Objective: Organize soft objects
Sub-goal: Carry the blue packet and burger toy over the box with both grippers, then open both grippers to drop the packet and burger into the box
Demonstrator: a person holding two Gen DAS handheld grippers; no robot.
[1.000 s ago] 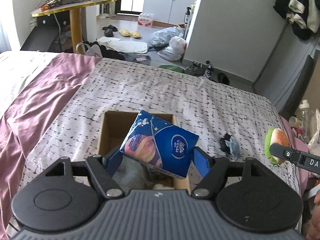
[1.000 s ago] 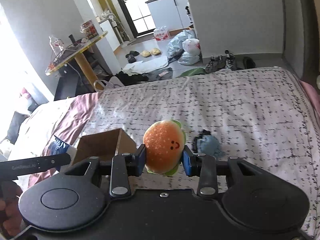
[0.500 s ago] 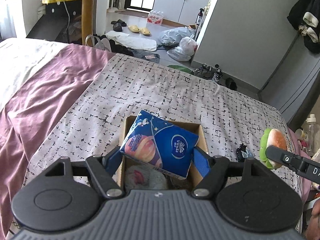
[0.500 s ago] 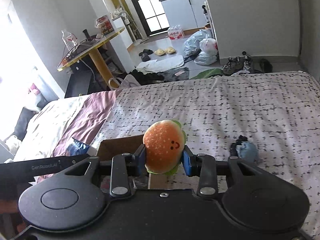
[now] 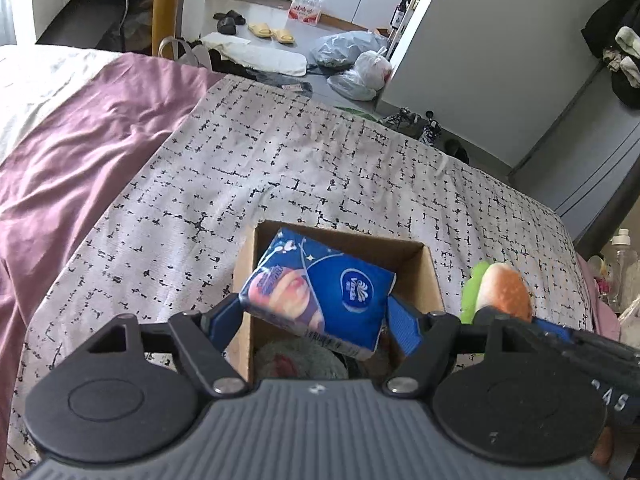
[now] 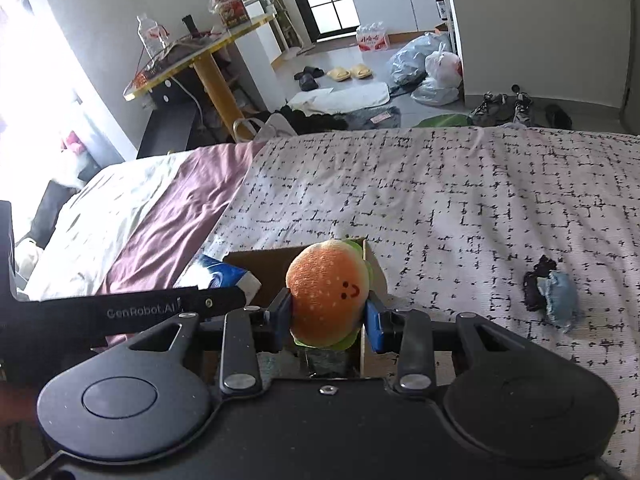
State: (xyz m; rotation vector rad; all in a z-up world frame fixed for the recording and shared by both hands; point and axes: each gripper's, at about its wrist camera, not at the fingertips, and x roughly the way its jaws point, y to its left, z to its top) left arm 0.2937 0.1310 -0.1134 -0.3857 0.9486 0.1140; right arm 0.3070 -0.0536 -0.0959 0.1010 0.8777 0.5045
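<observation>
The left gripper (image 5: 316,312) is pinching the soft, light tissue pack (image 5: 318,294) by its sides above the cardboard box (image 5: 434,280); the right gripper (image 6: 329,316) is squeezing the compressible burger plush (image 6: 328,292) beside it.

"GenRobot.AI" on left hand-held gripper (image 6: 152,312), smiley on burger plush (image 6: 328,292)

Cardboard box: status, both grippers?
Left gripper shut on tissue pack, over cardboard box. Right gripper shut on burger plush, at box. Blue cloth loose on bed.
</observation>
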